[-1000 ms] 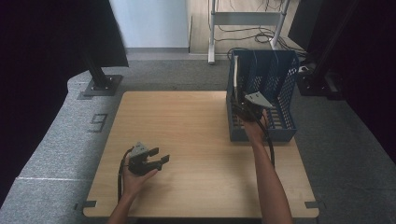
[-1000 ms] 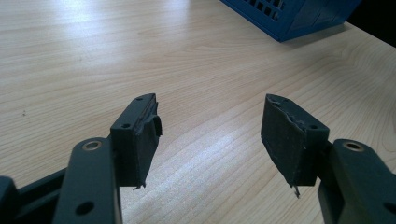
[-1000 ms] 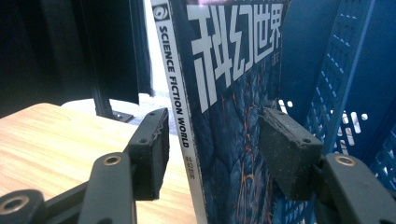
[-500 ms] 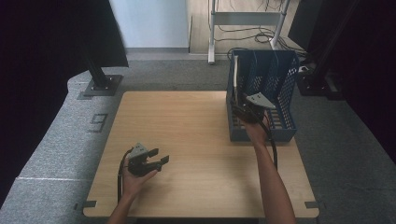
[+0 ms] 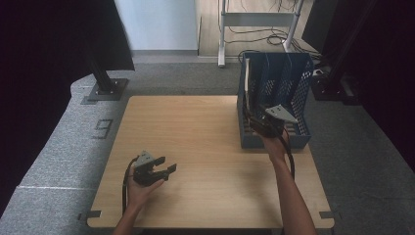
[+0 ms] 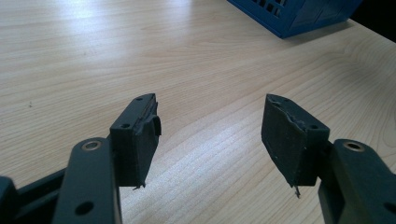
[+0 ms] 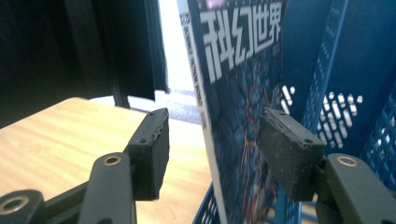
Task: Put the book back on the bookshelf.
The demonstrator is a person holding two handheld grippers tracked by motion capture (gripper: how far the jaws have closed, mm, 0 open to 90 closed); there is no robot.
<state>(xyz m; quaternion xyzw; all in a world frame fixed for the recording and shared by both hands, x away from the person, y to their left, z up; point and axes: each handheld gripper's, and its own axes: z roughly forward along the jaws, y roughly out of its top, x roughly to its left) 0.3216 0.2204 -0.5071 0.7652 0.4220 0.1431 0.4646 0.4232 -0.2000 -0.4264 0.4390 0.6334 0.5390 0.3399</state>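
Note:
A magazine [image 5: 247, 87] with a blue illustrated cover and large white characters stands upright in the leftmost slot of a blue mesh file rack [image 5: 293, 88]. My right gripper [image 5: 255, 121] is at the rack's near left corner. In the right gripper view, my right gripper [image 7: 215, 128] is open and the magazine [image 7: 238, 84] stands between its jaws. A gap shows between the left pad [image 7: 154, 149] and the spine. My left gripper [image 5: 165, 169] rests low over the table's near left, and my left gripper [image 6: 210, 112] is open with nothing between its jaws.
The wooden table [image 5: 195, 127] has wide bare room between the two hands. The rack's corner [image 6: 299, 14] lies far ahead of the left jaws. Grey carpet, a black stand base [image 5: 105, 88] and a metal frame [image 5: 254, 19] surround the table.
The right hand and its gripper have drawn back slightly toward the table's near edge at the rack. The left gripper has stayed put.

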